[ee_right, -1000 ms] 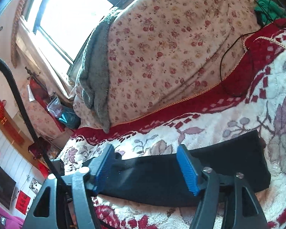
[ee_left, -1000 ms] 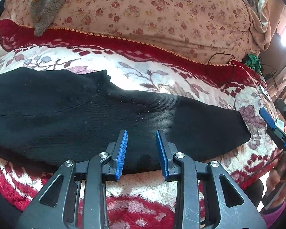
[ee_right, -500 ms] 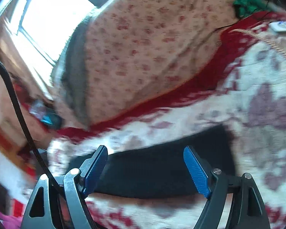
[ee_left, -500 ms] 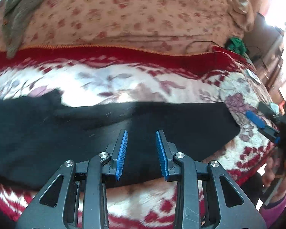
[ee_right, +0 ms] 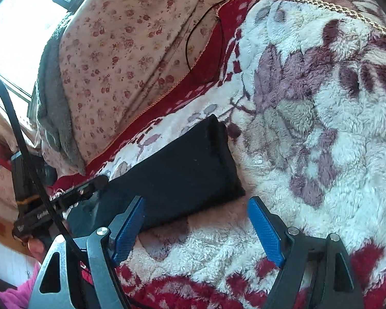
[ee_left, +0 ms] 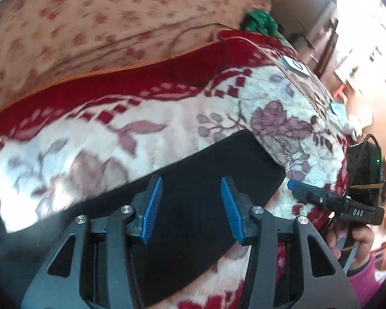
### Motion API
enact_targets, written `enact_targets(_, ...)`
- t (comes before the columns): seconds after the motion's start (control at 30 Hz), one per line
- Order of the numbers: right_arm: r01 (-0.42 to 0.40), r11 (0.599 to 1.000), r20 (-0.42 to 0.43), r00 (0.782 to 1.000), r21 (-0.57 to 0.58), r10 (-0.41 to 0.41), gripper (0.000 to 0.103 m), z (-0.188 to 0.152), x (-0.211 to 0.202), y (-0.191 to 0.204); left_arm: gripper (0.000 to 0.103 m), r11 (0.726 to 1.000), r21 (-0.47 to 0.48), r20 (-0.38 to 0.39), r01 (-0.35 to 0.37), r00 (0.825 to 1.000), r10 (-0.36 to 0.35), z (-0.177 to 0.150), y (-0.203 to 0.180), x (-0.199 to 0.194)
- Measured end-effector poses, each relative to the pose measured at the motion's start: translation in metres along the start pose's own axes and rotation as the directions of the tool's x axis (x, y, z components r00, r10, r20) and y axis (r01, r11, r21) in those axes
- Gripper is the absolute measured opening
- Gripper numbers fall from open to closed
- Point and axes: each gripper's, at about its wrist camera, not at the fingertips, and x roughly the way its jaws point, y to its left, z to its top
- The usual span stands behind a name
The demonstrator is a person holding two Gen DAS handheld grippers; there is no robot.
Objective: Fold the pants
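Note:
Black pants (ee_left: 193,193) lie flat on a red and white floral blanket (ee_left: 141,118), folded lengthwise, with the leg cuff end (ee_right: 216,144) toward the right. My left gripper (ee_left: 191,208) is open and empty, hovering over the leg near the cuff. My right gripper (ee_right: 195,229) is open wide and empty, just in front of the cuff's near corner. The right gripper's blue-tipped finger also shows in the left wrist view (ee_left: 293,185), just right of the cuff. The left gripper also shows in the right wrist view (ee_right: 64,200) at the left. The waist end is out of view.
A pink floral quilt (ee_right: 131,51) is piled behind the blanket, with a grey garment (ee_right: 54,118) draped on it. A black cable (ee_right: 193,38) loops over the quilt. A white remote-like item (ee_left: 294,65) and green yarn (ee_left: 260,23) lie near the blanket's far right corner.
Both grippers have moved to the right along the pant leg toward the cuff. The left gripper has opened wider. The pants have not visibly moved.

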Motion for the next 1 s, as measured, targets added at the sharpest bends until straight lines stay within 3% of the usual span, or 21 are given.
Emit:
enact_targets(0.17,-0.019,1.000,-0.044,0.999,-0.006,0.019,0.080,0.004,0.020,-0.004,0.047,0.997,0.060,-0.056,0.051,0.997,-0.047,0.020,-0.014,0.029)
enact_targets(0.27,-0.011,1.000,-0.075,0.997,-0.020,0.009,0.080,0.006,0.030,-0.005,0.047,0.996,0.086,-0.086,0.022,0.996,-0.015,0.031,-0.019,0.046)
enact_targets(0.5,-0.049,0.998,-0.077,0.996,-0.032,0.047,0.079,0.007,0.033,-0.006,0.047,0.989,0.139,-0.144,0.052,0.989,-0.032,0.049,-0.018,0.074)
enact_targets(0.57,-0.041,0.999,-0.094,0.995,-0.023,0.038,0.079,0.004,0.026,-0.005,0.047,0.982,0.162,-0.177,0.098,0.982,-0.069,0.051,-0.021,0.081)
enact_targets(0.73,0.014,1.000,-0.151,0.988,-0.027,-0.018,0.077,0.000,0.022,0.000,0.047,0.971,0.197,-0.211,0.135,0.973,-0.092,0.056,-0.026,0.095)
enact_targets(0.87,0.009,0.999,-0.169,0.985,-0.043,-0.016,0.078,-0.001,0.030,-0.001,0.047,0.965,0.197,-0.272,0.175,0.955,-0.118,0.058,-0.027,0.114)
enact_targets(1.0,-0.053,0.999,-0.132,0.990,-0.010,0.051,0.077,0.005,0.035,-0.008,0.062,0.957,0.183,-0.283,0.224,0.944,-0.167,0.061,-0.030,0.123)
